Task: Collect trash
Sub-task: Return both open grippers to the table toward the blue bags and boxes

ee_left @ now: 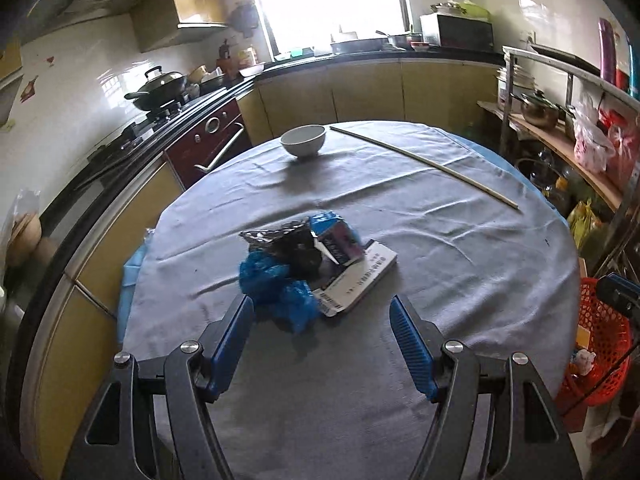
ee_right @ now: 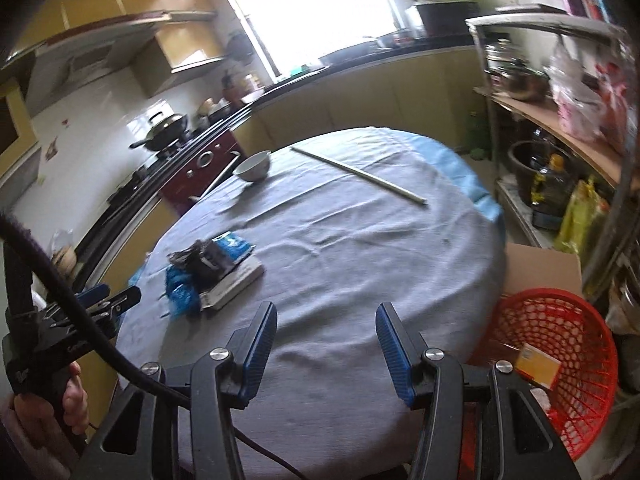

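A small trash pile lies on the grey-clothed round table: crumpled blue plastic, a black and silver wrapper, a blue and white carton and a flat white box under them. My left gripper is open just short of the pile, with nothing between its blue pads. In the right wrist view the same trash pile sits to the left. My right gripper is open over bare cloth, and the left gripper shows at the left edge.
A white bowl and a long thin stick lie on the far side of the table. A red mesh basket holding a yellow box stands right of the table, beside a cardboard box. Shelves stand at the right and kitchen counters at the left.
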A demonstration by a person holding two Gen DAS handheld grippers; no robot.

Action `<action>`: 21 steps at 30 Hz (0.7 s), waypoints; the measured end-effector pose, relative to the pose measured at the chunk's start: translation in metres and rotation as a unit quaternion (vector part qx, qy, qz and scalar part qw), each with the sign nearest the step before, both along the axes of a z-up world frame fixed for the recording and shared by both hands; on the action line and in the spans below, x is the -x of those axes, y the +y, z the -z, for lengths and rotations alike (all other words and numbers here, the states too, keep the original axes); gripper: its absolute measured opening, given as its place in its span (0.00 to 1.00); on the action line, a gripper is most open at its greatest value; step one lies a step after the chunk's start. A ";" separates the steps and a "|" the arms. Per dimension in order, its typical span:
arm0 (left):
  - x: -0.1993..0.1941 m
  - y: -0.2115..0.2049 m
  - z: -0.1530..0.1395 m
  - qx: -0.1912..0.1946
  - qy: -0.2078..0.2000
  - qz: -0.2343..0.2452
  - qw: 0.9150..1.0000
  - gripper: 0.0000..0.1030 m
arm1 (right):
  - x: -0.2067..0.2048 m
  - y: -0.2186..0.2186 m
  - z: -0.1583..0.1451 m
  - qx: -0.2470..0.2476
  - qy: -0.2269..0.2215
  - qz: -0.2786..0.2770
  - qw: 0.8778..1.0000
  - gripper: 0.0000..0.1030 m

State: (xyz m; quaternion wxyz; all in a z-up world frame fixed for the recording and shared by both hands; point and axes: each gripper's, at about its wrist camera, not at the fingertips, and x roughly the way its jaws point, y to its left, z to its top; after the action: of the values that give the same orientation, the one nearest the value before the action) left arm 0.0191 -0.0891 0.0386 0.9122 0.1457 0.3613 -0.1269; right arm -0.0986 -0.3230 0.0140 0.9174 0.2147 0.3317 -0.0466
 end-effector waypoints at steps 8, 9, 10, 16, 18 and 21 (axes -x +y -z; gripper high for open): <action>-0.001 0.020 -0.002 0.016 -0.003 -0.010 1.000 0.69 | -0.013 0.031 -0.009 0.014 0.002 -0.031 0.999 0.54; -0.002 0.023 -0.002 0.017 -0.002 -0.012 1.000 0.69 | -0.015 0.034 -0.010 0.015 0.002 -0.035 0.999 0.54; -0.003 0.026 -0.002 0.019 -0.001 -0.014 1.000 0.69 | -0.018 0.038 -0.011 0.015 0.002 -0.039 0.999 0.54; -0.022 0.063 0.008 0.031 0.018 -0.044 0.998 0.69 | -0.039 0.058 -0.013 0.005 0.007 -0.068 0.998 0.54; -0.032 0.084 0.016 0.028 0.026 -0.068 0.997 0.69 | -0.049 0.063 -0.011 -0.002 0.011 -0.076 0.997 0.54; -0.044 0.110 0.025 0.027 0.038 -0.098 0.994 0.69 | -0.069 0.073 -0.005 -0.014 0.022 -0.092 0.995 0.55</action>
State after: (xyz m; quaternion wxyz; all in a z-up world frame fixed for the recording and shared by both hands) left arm 0.0626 0.0212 0.0135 0.9096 0.0798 0.4043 -0.0526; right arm -0.0301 -0.2499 0.0190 0.9073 0.1948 0.3707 0.0374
